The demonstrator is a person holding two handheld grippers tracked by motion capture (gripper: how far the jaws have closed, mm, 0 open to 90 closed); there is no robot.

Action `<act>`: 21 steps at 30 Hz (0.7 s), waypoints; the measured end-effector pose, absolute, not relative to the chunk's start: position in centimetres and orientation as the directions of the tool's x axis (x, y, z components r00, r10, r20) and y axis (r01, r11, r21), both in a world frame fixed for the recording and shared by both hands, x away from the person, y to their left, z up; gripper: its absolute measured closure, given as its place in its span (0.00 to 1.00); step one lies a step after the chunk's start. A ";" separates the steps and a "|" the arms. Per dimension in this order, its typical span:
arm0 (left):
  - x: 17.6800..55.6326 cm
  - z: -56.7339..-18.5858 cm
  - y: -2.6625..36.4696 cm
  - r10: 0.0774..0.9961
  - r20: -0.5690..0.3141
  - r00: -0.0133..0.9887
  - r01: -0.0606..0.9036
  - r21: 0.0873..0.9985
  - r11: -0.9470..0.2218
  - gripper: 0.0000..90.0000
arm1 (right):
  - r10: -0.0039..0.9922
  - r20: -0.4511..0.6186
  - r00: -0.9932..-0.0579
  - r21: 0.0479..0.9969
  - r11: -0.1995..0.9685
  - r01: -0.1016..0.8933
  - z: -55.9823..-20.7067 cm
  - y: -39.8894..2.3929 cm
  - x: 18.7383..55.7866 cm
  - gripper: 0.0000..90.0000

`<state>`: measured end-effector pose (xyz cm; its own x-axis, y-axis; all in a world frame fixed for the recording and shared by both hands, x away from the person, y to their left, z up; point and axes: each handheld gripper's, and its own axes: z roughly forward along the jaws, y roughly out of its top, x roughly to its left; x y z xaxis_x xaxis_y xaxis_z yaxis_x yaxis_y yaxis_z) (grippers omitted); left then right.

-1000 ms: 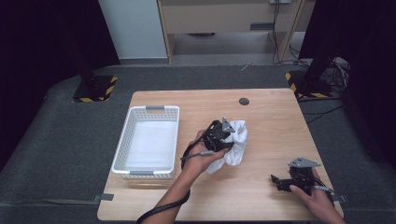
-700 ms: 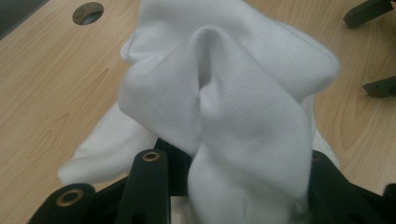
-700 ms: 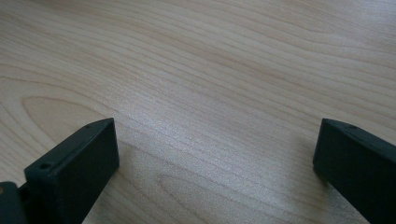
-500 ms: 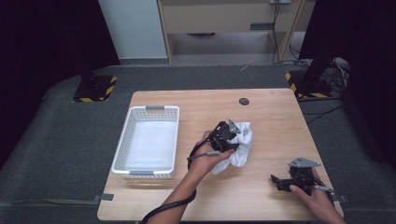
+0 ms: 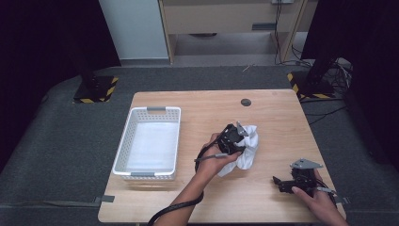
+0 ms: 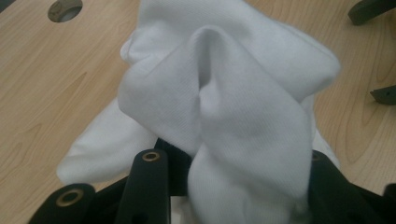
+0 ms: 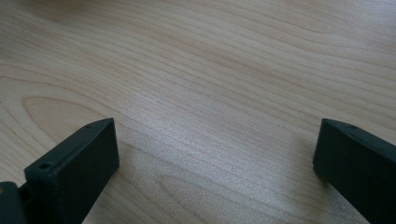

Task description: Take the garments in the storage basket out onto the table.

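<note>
White cloth (image 5: 245, 151) bunched, long axis near-to-far

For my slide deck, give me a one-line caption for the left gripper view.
Left gripper shut on a bunched white cloth above the wooden table.

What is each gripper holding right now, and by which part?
The left gripper grips the white cloth by a bunched fold near its middle. The right gripper holds nothing, its jaws open over the table.
</note>
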<state>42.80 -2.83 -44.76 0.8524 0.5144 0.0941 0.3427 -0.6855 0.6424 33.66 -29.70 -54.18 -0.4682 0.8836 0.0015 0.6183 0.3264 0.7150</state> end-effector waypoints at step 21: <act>43.2 -46.4 -4.8 0.524 0.096 0.847 0.360 0.621 -0.696 0.68 | 0.883 0.003 -0.469 0.715 0.326 0.619 -54.2 -29.7 33.7 0.00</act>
